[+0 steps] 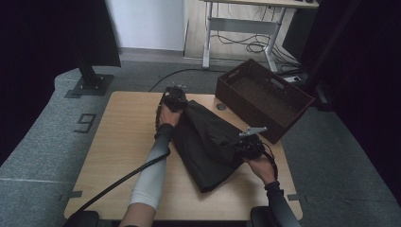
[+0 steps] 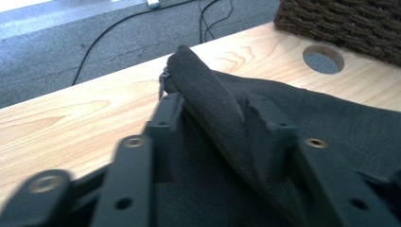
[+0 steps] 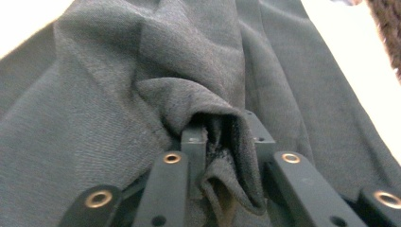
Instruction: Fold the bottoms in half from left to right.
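Laid flat near the middle of the wooden table (image 1: pixel 118 142): the folded dark grey garment (image 1: pixel 208 142). Seems to be the step of setting it down and letting go.

On the left, at the far corner of the garment: the left gripper (image 1: pixel 174 97). Jaws part way apart, with a loose ridge of cloth (image 2: pixel 213 109) standing up between them and not squeezed. Best to open a bit more, then pull straight back and up, so the ridge does not catch on a jaw and drag the fold open.

On the right, at the near side edge: the right gripper (image 1: pixel 246 147). Jaws narrow, with a thick bunch of cloth (image 3: pixel 217 142) stuffed between them. Cannot tell if pinched or just resting there. Open wide first, then lift slowly and watch that the bunch drops out.

Further right, the brown woven basket (image 1: pixel 265 97), well clear.
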Demonstrator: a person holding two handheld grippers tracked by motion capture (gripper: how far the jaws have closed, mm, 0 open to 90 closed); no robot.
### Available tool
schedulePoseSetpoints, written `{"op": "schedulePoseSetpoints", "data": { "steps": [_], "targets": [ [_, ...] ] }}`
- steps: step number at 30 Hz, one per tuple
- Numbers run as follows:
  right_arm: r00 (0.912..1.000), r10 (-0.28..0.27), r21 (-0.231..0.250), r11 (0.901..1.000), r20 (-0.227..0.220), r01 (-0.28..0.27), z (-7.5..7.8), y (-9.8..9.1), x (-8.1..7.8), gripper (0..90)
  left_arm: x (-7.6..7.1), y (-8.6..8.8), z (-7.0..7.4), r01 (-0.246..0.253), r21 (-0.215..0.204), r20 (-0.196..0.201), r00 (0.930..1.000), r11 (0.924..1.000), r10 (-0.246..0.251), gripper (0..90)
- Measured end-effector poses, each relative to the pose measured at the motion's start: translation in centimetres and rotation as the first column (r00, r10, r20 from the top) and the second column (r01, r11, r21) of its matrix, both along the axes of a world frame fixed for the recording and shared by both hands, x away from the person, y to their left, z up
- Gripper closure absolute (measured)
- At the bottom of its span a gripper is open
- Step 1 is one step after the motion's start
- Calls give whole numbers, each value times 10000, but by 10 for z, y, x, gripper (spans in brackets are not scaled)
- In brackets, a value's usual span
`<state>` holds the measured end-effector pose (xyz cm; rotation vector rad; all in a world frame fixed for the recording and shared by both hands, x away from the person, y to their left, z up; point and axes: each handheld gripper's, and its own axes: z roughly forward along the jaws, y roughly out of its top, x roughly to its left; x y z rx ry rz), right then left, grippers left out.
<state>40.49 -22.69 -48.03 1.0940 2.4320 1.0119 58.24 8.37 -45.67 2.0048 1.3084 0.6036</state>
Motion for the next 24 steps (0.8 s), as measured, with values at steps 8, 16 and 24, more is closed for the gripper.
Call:
{"op": "schedulePoseSetpoints", "data": {
  "steps": [8, 16, 24],
  "targets": [
    [9995, 87, -424, 9991, -314, -100, -12, -14, -6, 473, -4, 16, 8, -346, -310, 458, 9983, 9989, 360, 391],
    [9991, -101, -587, 9982, -411, 77, -14, -35, -16, 390, -13, 31, 19, 35, -702, 622, 9981, 9975, 9, 326],
    [9985, -435, -346, 9985, -335, 423, -3, -62, -30, 341, -46, 27, 9, 1127, -1256, 670, 9922, 9857, -1049, 143]
  ]
}}
